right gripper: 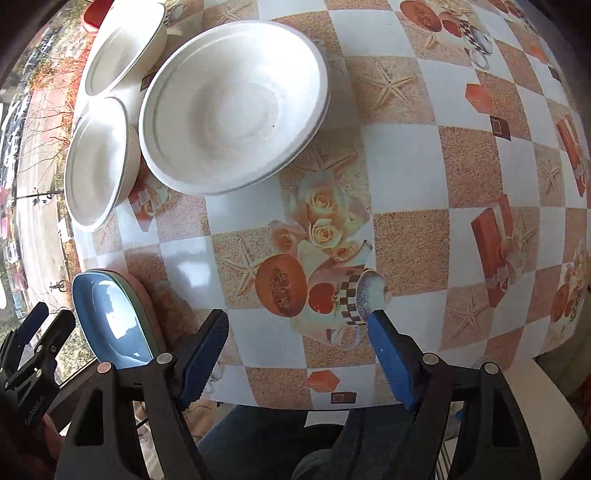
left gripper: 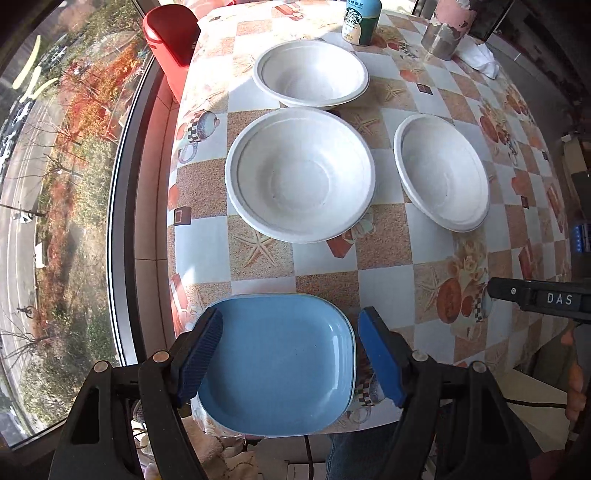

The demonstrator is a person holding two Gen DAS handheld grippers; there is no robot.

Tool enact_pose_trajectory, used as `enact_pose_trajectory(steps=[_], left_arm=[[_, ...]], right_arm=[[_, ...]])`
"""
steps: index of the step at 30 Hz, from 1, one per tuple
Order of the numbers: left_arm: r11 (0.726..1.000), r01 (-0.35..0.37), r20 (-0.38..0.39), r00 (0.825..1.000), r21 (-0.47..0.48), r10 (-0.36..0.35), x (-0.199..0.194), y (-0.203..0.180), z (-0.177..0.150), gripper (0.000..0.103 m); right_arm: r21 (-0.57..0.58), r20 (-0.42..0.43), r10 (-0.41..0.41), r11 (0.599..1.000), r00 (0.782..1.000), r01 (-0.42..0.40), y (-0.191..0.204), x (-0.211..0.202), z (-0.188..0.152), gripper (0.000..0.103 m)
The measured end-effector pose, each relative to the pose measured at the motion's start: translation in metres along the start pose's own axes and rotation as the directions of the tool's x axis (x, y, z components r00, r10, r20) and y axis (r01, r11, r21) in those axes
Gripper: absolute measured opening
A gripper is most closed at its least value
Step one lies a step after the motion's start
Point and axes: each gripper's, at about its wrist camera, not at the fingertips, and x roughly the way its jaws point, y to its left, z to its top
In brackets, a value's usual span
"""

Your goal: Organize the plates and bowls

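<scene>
A blue square plate (left gripper: 280, 365) lies at the table's near edge. My left gripper (left gripper: 291, 354) is open, its blue pads on either side of the plate and above it. Three white bowls stand beyond: a middle bowl (left gripper: 299, 181), a far bowl (left gripper: 310, 74) and a right bowl (left gripper: 441, 171). My right gripper (right gripper: 297, 354) is open and empty over the tablecloth near the front edge. The right wrist view shows the nearest bowl (right gripper: 232, 107), two bowls further left (right gripper: 98, 162) (right gripper: 123, 44) and the blue plate (right gripper: 110, 317) at lower left.
The table (left gripper: 388, 258) has a checkered, patterned cloth. A Starbucks can (left gripper: 360, 20), a grey cup (left gripper: 443, 38) and a crumpled tissue (left gripper: 480, 59) stand at the far edge. A red chair (left gripper: 170, 40) and a window lie left.
</scene>
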Motion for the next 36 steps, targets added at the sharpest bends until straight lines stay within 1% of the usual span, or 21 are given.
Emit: enact_pose_trajectory(steps=[2, 3, 7, 10, 15, 20, 24, 28, 31, 36], left_arm=[[1.0, -0.001, 0.003, 1.0, 0.009, 0.001, -0.002, -0.012, 0.006, 0.079], [1.0, -0.007, 0.001, 1.0, 0.009, 0.007, -0.002, -0.018, 0.009, 0.079], [1.0, -0.014, -0.007, 1.0, -0.019, 0.014, -0.004, -0.032, 0.019, 0.079], [0.999, -0.034, -0.013, 0.999, -0.036, 0.033, -0.005, -0.038, 0.025, 0.079], [0.996, -0.065, -0.033, 0.997, -0.066, 0.062, 0.0, -0.043, 0.033, 0.079], [0.992, -0.102, -0.045, 0.994, -0.076, 0.099, 0.007, -0.052, 0.043, 0.079], [0.99, -0.127, -0.035, 0.992, -0.055, 0.125, 0.011, -0.064, 0.057, 0.079], [0.992, -0.125, -0.02, 0.992, -0.019, 0.125, 0.017, -0.082, 0.072, 0.079], [0.993, -0.118, -0.015, 0.993, 0.018, 0.118, 0.023, -0.1, 0.08, 0.079], [0.991, -0.087, -0.033, 0.995, 0.101, 0.09, 0.038, -0.137, 0.083, 0.079]], right_arm=[[0.013, 0.015, -0.011, 1.0, 1.0, 0.011, -0.01, -0.005, 0.011, 0.079], [0.015, 0.024, -0.018, 1.0, 1.0, 0.018, -0.014, -0.012, 0.006, 0.079], [-0.007, 0.052, -0.045, 0.999, 0.998, 0.046, -0.018, -0.014, 0.03, 0.079], [-0.02, 0.073, -0.058, 0.998, 0.996, 0.06, -0.021, -0.021, 0.055, 0.079], [-0.052, 0.09, -0.061, 0.996, 0.994, 0.066, -0.016, -0.018, 0.09, 0.079], [-0.1, 0.075, -0.076, 0.992, 0.994, 0.083, -0.008, -0.001, 0.11, 0.079], [-0.165, 0.071, -0.115, 0.978, 0.991, 0.125, 0.003, 0.016, 0.111, 0.079], [-0.208, 0.09, -0.142, 0.965, 0.986, 0.158, 0.001, 0.017, 0.098, 0.079], [-0.214, 0.085, -0.151, 0.963, 0.985, 0.166, -0.02, 0.012, 0.088, 0.079], [-0.203, 0.068, -0.156, 0.965, 0.985, 0.167, -0.048, 0.013, 0.071, 0.079]])
